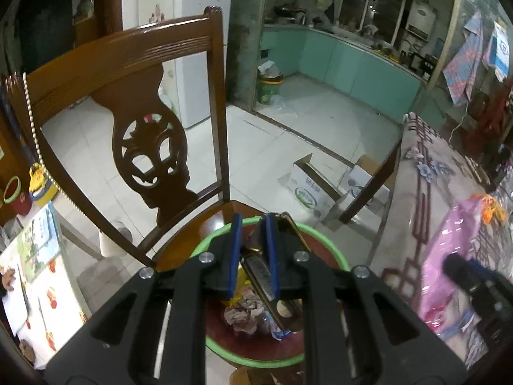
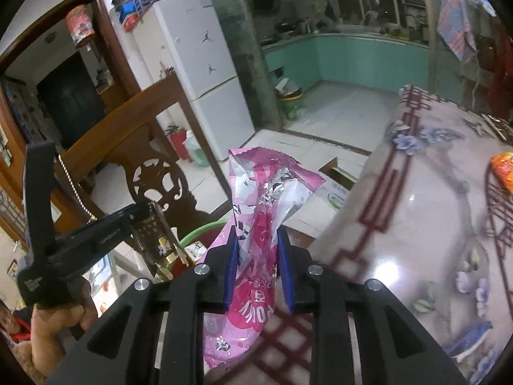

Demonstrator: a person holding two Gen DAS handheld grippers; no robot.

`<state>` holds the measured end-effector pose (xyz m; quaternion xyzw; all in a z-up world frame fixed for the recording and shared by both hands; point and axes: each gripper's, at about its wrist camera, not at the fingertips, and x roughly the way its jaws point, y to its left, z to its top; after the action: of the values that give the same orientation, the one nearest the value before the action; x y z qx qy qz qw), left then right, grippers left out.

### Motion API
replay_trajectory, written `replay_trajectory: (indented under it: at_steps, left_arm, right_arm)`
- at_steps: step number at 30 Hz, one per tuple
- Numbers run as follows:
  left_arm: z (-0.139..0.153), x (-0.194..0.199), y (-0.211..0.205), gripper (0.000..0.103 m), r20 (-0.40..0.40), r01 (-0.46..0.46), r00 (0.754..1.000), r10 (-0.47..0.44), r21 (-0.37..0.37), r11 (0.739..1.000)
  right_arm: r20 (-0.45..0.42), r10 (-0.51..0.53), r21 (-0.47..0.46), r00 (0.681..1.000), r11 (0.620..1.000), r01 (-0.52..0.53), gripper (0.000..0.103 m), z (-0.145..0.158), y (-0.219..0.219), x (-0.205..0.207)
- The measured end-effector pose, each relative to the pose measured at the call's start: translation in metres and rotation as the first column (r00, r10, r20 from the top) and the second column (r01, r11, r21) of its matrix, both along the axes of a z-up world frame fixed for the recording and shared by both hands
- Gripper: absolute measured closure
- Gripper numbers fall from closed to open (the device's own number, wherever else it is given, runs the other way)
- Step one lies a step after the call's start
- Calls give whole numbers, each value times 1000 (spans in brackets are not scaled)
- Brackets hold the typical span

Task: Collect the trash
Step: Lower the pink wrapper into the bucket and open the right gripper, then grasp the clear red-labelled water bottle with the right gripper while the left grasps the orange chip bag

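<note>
My left gripper (image 1: 251, 224) holds a flat dark-and-gold box (image 1: 272, 276) between its blue pads, right over a green-rimmed red basin (image 1: 323, 240) on the chair seat. The basin holds crumpled paper and wrappers (image 1: 243, 312). In the right wrist view the same box (image 2: 158, 240) shows in the left gripper (image 2: 150, 221) above the basin's green rim (image 2: 200, 229). My right gripper (image 2: 256, 240) is shut on a pink snack bag (image 2: 259, 192), lifted over the table edge. The bag (image 1: 449, 256) and right gripper (image 1: 474, 279) appear blurred in the left wrist view.
A carved wooden chair (image 1: 147, 128) backs the basin. A table with floral cloth (image 2: 416, 208) lies to the right, with an orange packet (image 2: 503, 170) on it. Cardboard boxes (image 1: 311, 186) sit on the tiled floor. A green bin (image 1: 269, 85) stands by the kitchen.
</note>
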<state>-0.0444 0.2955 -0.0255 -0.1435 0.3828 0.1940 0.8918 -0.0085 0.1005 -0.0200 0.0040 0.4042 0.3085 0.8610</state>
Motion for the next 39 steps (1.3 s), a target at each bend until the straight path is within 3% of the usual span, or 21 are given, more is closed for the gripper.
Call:
replay_trajectory:
  at_steps: [11, 27, 31, 32, 33, 34, 35, 39]
  left_arm:
    - [-2, 5, -2, 88, -3, -10, 1000, 10, 15, 1000]
    - [-3, 9, -2, 91, -17, -9, 1000, 9, 15, 1000]
    - [-3, 10, -2, 91, -15, -19, 1000, 19, 15, 1000]
    - [-2, 10, -1, 88, -9, -24, 1000, 24, 12, 1000]
    - [-1, 9, 0, 74, -2, -29, 1000, 29, 7, 1000]
    - [0, 9, 0, 62, 7, -36, 999, 36, 4, 999]
    - [1, 7, 0, 43, 21, -45, 999, 45, 5, 999]
    - [5, 7, 0, 35, 35, -74, 997, 73, 10, 997]
  right_arm:
    - [-8, 86, 12, 996, 996, -86, 78, -22, 19, -8]
    - [-22, 84, 5, 996, 996, -84, 78, -32, 25, -6]
    - [-28, 89, 40, 996, 995, -88, 65, -31, 22, -5]
    - [-35, 93, 50, 995, 995, -91, 54, -31, 21, -5]
    - [-43, 96, 61, 994, 994, -93, 42, -32, 19, -5]
    - [-48, 98, 72, 994, 993, -94, 38, -31, 16, -5]
    - [-49, 96, 81, 994, 992, -92, 38, -31, 12, -6]
    - [-42, 51, 54, 998, 997, -49, 37, -30, -23, -7]
